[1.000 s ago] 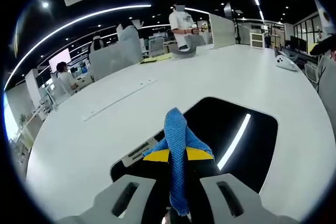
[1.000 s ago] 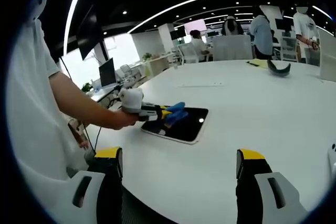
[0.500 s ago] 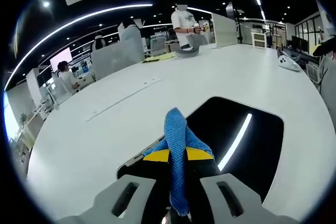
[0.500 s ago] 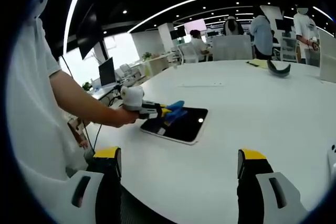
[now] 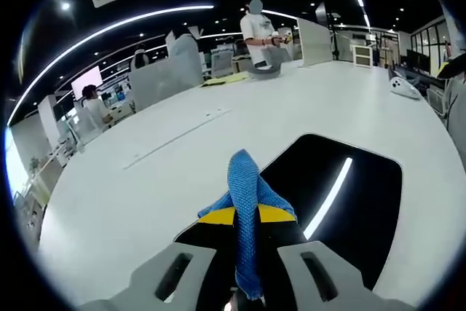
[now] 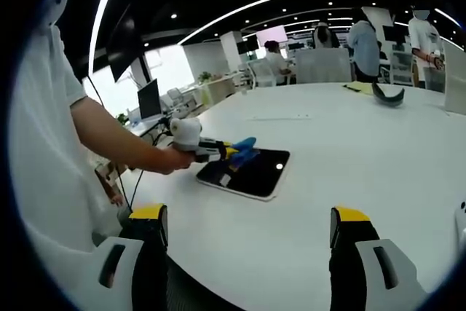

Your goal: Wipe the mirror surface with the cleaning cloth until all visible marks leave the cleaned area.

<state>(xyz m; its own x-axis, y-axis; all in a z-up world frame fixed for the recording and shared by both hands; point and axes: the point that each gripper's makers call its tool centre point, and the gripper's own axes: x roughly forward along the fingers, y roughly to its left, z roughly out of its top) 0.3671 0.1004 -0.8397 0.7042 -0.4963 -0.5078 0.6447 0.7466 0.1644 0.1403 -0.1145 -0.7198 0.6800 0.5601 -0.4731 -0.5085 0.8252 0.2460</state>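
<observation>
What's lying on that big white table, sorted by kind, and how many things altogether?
Mirror: 1
Blue cloth: 1, pinched in the left gripper over the mirror
Dark curved object at the far side: 1
White device near the far edge: 1
Total: 4

Grey fingers (image 6: pixel 354 254) with yellow tips, seemingly white short sleeve (image 6: pixel 54 85)
</observation>
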